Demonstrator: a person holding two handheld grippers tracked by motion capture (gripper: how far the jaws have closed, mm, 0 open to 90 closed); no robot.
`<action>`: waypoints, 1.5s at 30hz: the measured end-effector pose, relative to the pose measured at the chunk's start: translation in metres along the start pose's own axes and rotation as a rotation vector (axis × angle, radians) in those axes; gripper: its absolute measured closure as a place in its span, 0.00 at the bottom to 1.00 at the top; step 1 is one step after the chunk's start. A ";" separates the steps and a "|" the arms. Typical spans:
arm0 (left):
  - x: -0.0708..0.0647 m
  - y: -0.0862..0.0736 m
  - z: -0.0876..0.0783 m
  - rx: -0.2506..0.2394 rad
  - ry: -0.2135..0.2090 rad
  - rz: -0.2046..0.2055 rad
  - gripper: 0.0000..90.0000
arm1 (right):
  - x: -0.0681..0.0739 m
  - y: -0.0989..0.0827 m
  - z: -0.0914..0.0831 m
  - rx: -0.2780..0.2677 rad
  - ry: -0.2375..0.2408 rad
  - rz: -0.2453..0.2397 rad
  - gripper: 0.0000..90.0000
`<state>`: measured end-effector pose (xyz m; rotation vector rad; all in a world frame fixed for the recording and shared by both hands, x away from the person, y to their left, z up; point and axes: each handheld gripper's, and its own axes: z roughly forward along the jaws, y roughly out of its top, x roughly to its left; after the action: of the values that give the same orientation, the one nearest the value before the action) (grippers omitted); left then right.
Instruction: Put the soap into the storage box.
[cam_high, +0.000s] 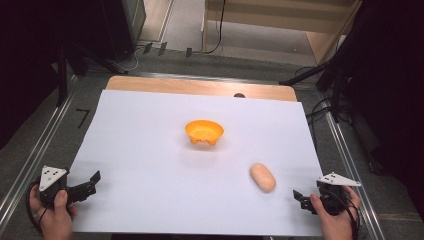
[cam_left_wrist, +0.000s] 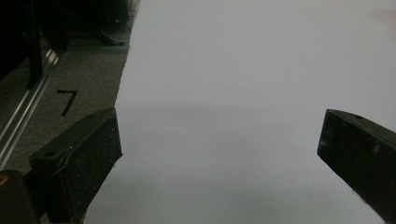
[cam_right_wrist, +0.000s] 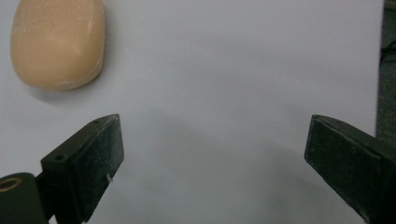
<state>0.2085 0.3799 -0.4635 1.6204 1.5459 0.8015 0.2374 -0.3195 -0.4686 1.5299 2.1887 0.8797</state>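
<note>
On white sheet (cam_high: 150, 150), smooth oval bread roll (cam_high: 263, 177)

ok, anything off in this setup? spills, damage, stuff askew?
Only the orange bowl: its near rim looks ragged or chipped, though it's too small to be sure. It stands upright; the bread roll lies intact on the white sheet. No spills.
</note>
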 end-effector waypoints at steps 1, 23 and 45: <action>0.000 0.000 0.000 0.000 0.000 0.000 0.00 | 0.004 0.004 0.002 0.032 0.005 -0.009 0.03; 0.001 0.000 -0.001 -0.004 -0.003 -0.002 0.00 | 0.070 0.071 0.031 0.214 0.091 -0.114 0.01; 0.000 0.000 0.000 0.004 -0.002 0.000 0.00 | 0.095 0.087 0.072 0.298 0.032 -0.119 0.29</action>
<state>0.2085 0.3802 -0.4634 1.6232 1.5470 0.7975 0.3069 -0.1901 -0.4591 1.4986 2.4939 0.5640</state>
